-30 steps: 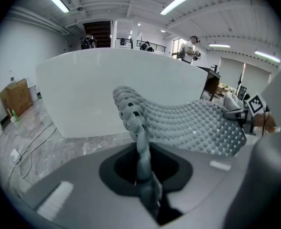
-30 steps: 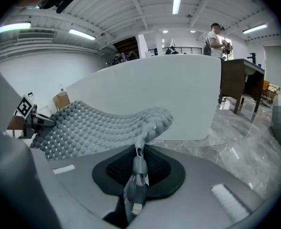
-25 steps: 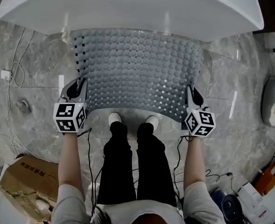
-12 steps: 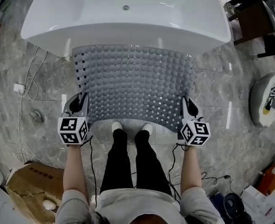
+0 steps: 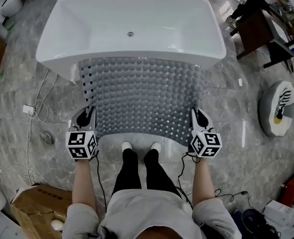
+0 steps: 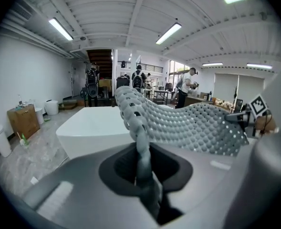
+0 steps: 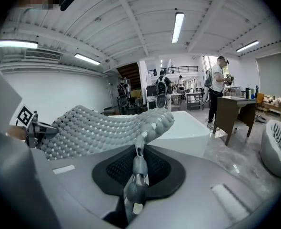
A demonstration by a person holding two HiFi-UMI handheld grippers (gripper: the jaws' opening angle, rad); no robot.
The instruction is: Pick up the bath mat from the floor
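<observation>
The grey bath mat (image 5: pixel 142 96) stretches between both tongs, reaching toward the white bathtub (image 5: pixel 87 29) at 12 o'clock. The left tongs (image 5: pixel 86 112) pinch its 7 o'clock corner and the right tongs (image 5: pixel 197 114) its 5 o'clock corner.

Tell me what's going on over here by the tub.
A person stands facing a white bathtub with a gripper in each hand. The left gripper and the right gripper are each shut on a near corner of a grey bumpy bath mat, holding it spread out between them above the stone floor. The mat's far edge reaches toward the tub; whether that end is off the floor cannot be seen.
</observation>
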